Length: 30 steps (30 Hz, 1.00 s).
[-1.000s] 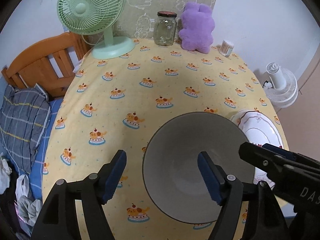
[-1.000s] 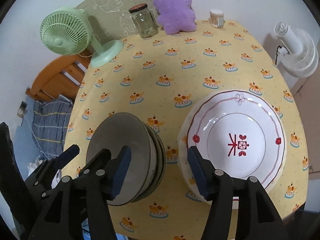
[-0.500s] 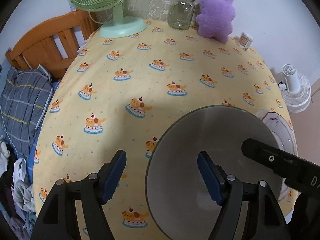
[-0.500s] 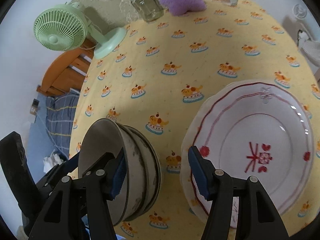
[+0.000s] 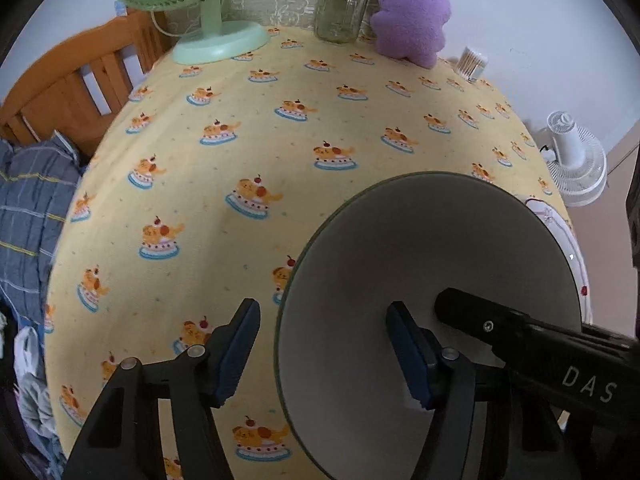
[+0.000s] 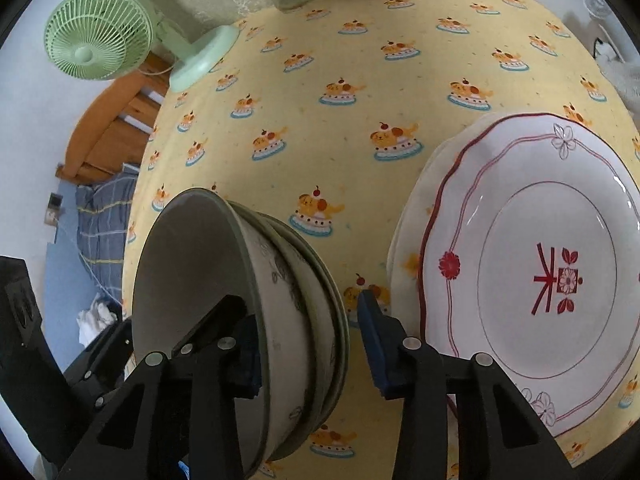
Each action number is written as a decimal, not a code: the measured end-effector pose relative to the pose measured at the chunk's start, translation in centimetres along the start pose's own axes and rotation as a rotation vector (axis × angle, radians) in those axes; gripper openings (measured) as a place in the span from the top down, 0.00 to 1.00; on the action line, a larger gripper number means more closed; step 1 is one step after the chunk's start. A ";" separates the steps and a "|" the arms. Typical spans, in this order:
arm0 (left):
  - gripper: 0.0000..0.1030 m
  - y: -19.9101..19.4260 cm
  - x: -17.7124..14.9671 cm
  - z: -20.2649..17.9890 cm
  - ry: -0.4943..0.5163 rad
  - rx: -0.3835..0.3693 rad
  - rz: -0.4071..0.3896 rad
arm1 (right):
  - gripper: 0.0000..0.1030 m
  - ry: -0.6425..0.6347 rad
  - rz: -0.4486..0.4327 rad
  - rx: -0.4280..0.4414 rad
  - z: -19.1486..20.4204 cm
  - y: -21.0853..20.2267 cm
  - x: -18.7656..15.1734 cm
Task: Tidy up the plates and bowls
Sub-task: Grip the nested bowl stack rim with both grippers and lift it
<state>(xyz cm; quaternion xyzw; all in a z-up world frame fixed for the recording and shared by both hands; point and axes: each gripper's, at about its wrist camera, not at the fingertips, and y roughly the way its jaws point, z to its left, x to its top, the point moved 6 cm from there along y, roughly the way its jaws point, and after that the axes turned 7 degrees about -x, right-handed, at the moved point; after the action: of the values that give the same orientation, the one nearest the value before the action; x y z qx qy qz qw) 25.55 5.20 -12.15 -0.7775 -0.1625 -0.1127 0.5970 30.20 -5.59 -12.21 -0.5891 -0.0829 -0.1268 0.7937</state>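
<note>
Left gripper (image 5: 322,354): closing astride the near rim of the stacked grey ceramic bowls (image 5: 432,280); pads not yet pressing
Right gripper (image 6: 308,344): closing astride the bowls' wall; released
Bowls: on yellow tablecloth (image 6: 340,120), beside white red-trimmed plates (image 6: 540,272)

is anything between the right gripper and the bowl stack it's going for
Nothing visible blocks it. The right gripper already straddles the near side of the bowl stack, one finger inside the top bowl, the other outside, jaws closing. The plate lies apart to the side.
</note>
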 end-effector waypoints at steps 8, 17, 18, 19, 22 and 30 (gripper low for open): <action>0.40 0.2 0.1 -0.3 0.027 -0.058 0.010 | 0.64 0.013 -0.014 0.010 0.2 -0.1 -0.1; 0.36 0.5 0.1 -1.0 0.036 -0.080 0.018 | 0.65 -0.025 -0.004 0.053 0.0 0.2 0.1; 0.36 0.6 0.1 -1.0 0.029 -0.098 0.013 | 0.65 -0.014 0.006 0.065 -0.1 0.3 0.3; 0.36 0.7 0.2 -0.9 0.022 -0.113 0.005 | 0.65 -0.009 0.011 0.071 -0.2 0.3 0.3; 0.36 0.8 0.3 -1.0 0.020 -0.143 -0.014 | 0.65 0.002 0.012 0.083 -0.3 0.3 0.3; 0.42 0.8 0.2 -1.4 0.012 -0.160 0.022 | 0.64 0.005 0.026 0.074 -0.2 0.2 0.2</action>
<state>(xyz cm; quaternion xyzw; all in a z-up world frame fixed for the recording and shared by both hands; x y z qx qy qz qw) 26.09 3.69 -12.43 -0.8238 -0.1409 -0.1235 0.5350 30.47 -5.77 -12.42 -0.5600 -0.0781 -0.1146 0.8168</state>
